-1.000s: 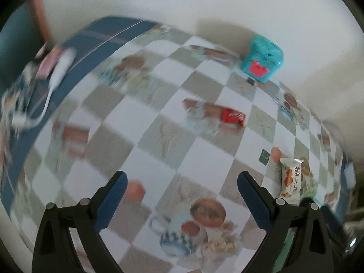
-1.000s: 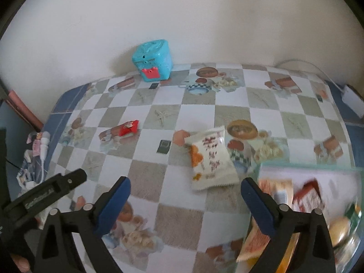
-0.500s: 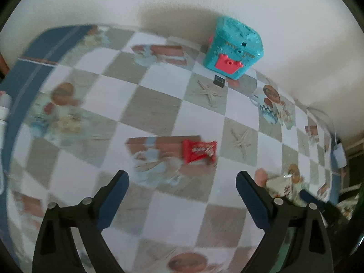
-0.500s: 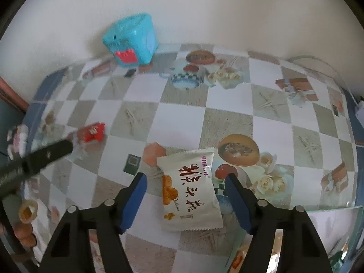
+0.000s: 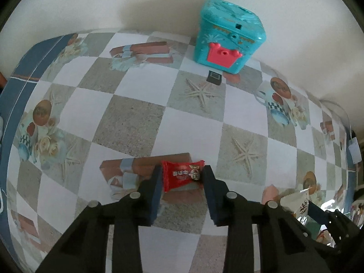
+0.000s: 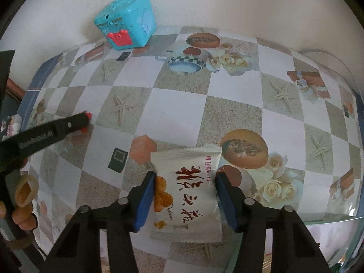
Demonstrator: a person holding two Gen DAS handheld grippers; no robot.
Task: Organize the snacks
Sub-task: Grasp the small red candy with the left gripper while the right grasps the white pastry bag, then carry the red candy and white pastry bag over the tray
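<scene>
A small red snack packet (image 5: 180,176) lies on the checked tablecloth (image 5: 136,125), and my left gripper (image 5: 182,173) is shut on it, one pad on each side. In the right wrist view the left gripper (image 6: 87,121) shows at the left, with a bit of red at its tip. A white snack packet (image 6: 188,193) with red lettering lies flat beneath my right gripper (image 6: 185,177). Its jaws are closing, and the blue pads touch the packet's two long edges. In the left wrist view, the white packet (image 5: 295,201) peeks in at the lower right.
A teal toy box (image 5: 227,38) (image 6: 126,20) stands against the wall at the back. A tray rim (image 6: 329,221) with snacks behind it sits at the lower right. A hand (image 6: 22,216) holds the left gripper. A white plug (image 5: 355,152) lies at the table's right edge.
Both grippers came down onto the table. The left jaws went from wide open to shut on the red packet. The right jaws narrowed around the white packet.
</scene>
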